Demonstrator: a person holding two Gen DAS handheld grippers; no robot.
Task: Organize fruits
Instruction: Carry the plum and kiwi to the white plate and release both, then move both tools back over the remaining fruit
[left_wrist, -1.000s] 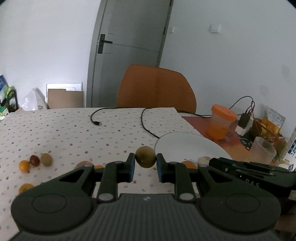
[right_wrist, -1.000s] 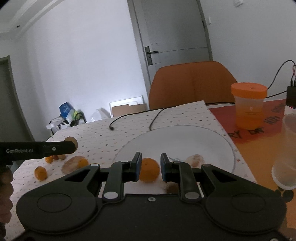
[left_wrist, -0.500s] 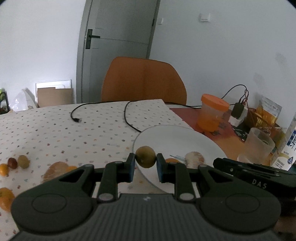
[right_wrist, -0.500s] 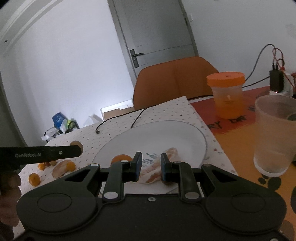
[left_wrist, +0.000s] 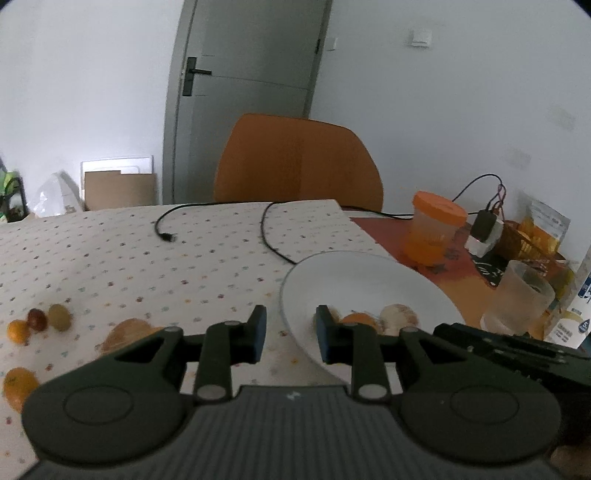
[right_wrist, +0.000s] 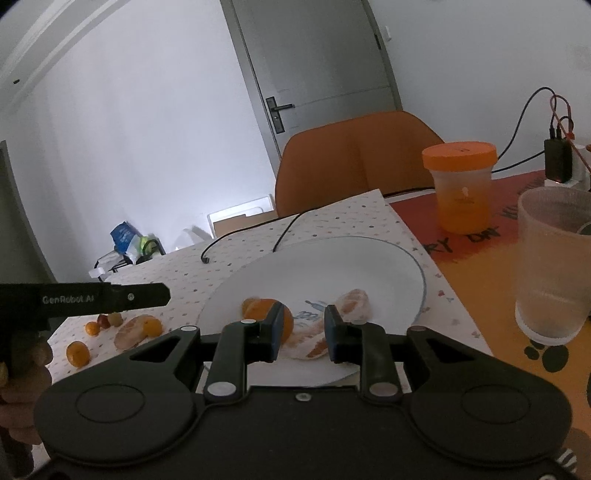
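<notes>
White plate (right_wrist: 388, 258) holds an orange (right_wrist: 264, 312) and two peeled pieces, both grippers — left (left_wrist: 288, 330), right (right_wrist: 301, 328) — gape empty, and six-odd fruits (left_wrist: 44, 319) wait on the cloth.

Light: dim and grey, soft, with no strong shadows.
Source: a pale glow low on the wall (right_wrist: 207, 192) in the right wrist view.
Distortion: strong fisheye, the door (left_wrist: 247, 92) looks bent, the corners are dark.
Blur: the plate (right_wrist: 332, 266) is a bit soft.
</notes>
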